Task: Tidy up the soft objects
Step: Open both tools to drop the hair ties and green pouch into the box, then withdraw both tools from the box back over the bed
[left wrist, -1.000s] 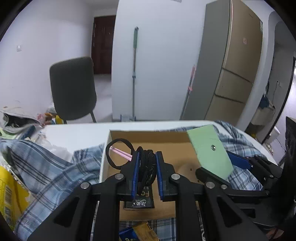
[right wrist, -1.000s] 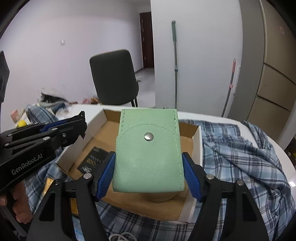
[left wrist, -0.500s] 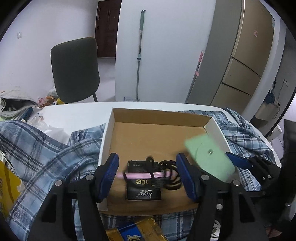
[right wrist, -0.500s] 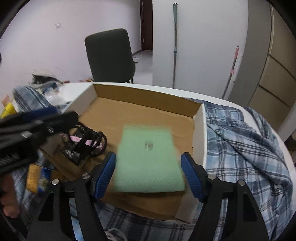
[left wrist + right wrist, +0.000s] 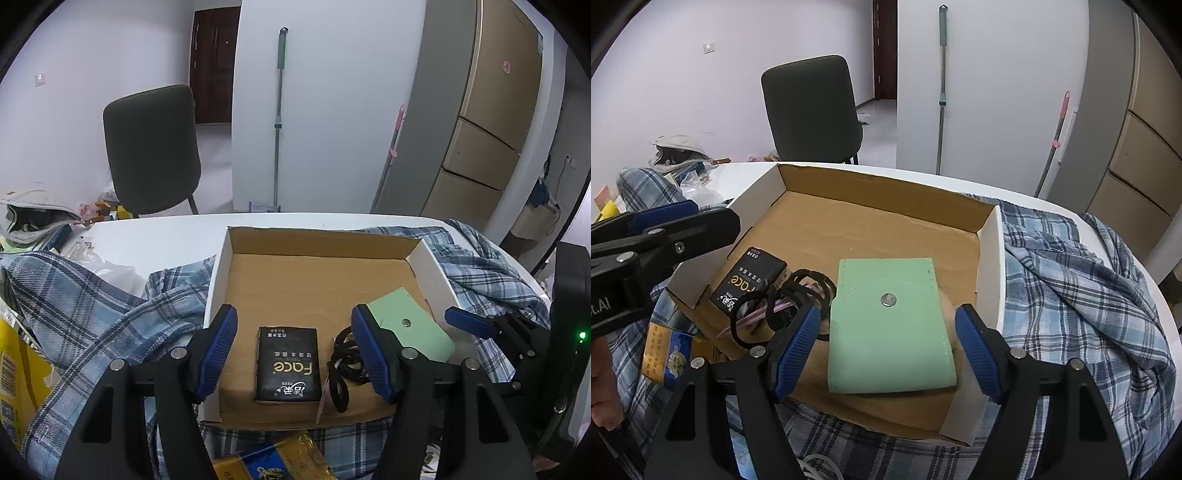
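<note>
Both loads have left the jaws since a second ago: the black hair ties point(image 5: 345, 363) and the green pouch point(image 5: 891, 328) now lie in the cardboard box point(image 5: 428, 262). Jaws of the left hand-held gripper point(image 5: 301, 349) have just been opening and stand apart, empty, above a black tissue pack point(image 5: 287, 363), with the hair ties just inside its right finger. Jaws of the right hand-held gripper point(image 5: 888, 354) have also been opening; the pouch lies flat between them, pads clear of its sides. Plaid cloth point(image 5: 1082, 280) surrounds the box on the white table point(image 5: 155, 240). Only the right view shows a yellow-and-blue packet point(image 5: 666, 356) below the left tool. A dark chair point(image 5: 151, 147) stands beyond.
</note>
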The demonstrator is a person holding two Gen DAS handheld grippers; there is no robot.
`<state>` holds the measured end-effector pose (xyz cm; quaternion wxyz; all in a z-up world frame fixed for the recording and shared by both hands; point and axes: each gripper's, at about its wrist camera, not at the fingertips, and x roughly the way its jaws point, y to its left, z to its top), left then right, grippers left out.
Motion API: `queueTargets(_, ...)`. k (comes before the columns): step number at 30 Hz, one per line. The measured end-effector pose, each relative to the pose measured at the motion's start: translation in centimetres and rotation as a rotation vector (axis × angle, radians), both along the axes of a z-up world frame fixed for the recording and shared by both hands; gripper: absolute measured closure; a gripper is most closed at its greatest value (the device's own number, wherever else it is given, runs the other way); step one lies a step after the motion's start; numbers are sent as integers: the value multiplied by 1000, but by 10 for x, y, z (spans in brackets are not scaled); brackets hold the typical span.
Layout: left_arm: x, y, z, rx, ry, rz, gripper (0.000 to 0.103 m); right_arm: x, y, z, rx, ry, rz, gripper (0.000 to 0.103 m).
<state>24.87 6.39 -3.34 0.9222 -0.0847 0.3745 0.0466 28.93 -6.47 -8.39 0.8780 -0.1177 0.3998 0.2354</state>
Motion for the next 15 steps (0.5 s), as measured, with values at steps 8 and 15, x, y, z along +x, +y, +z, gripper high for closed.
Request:
queueTargets(8, -1, 4, 3, -6, -6, 19, 37, -5, -5, 18, 6, -23, -13, 28)
queueTargets(15, -23, -3, 34, -29, -76, 20, 37, -29, -18, 47, 7, -63, -11, 28)
